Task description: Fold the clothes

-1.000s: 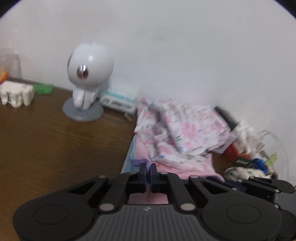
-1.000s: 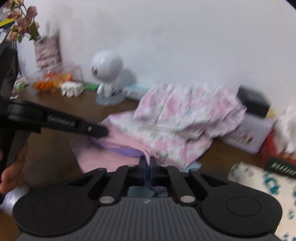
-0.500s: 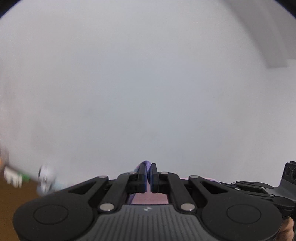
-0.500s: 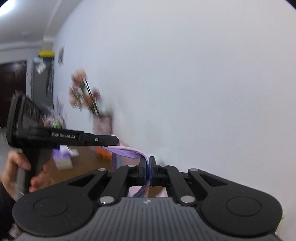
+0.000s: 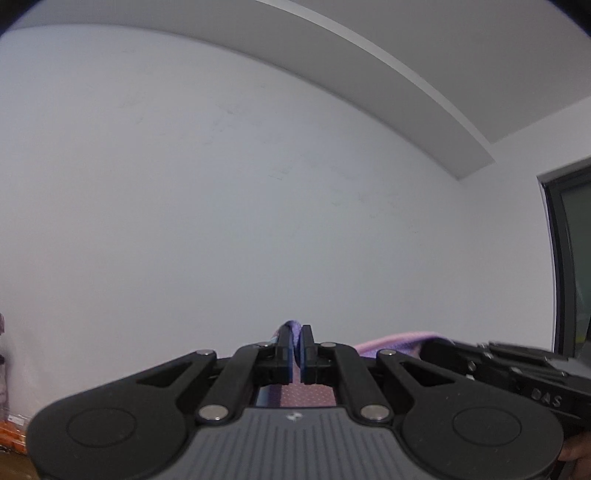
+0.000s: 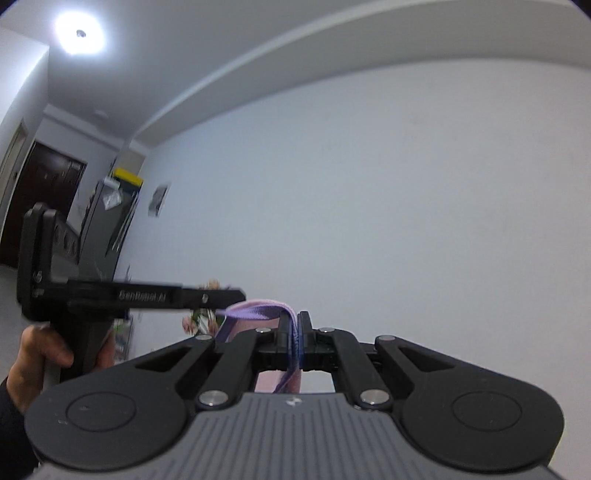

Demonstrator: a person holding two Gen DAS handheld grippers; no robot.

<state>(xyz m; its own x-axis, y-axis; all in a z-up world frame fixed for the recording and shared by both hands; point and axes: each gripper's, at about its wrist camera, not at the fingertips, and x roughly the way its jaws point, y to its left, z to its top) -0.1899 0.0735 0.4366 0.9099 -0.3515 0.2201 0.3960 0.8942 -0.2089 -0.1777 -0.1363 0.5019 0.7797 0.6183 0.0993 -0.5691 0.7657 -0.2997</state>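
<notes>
Both tongs are tipped way up, so most of each view is just wall and ceiling.

Nearest in the left wrist view: the left gripper has its jaws pinched almost together, with a fold of the pink and purple garment squeezed between the pads. More of that cloth shows through the gap under the fingers, pink with small dots, and a pink edge runs off to the right toward the other tool, which pokes in from the right edge. At the far left bottom there's a sliver of brown table with something orange on it, too blurry to name.

The right wrist view is the same deal: the right gripper is clamped tight on a purple band of the garment, which loops up and over to the left, where the tip of the left tool meets it. Pink cloth hangs below between the fingers. So the garment is up in the air, strung between the two tongs. A hand grips the left tool's handle at the left edge.

Further off, some pink flowers peek out behind the left tool, blurry. Past that, at far left, are a tall grey cabinet, a dark door and a white wall, and up top there's a lit ceiling light.
</notes>
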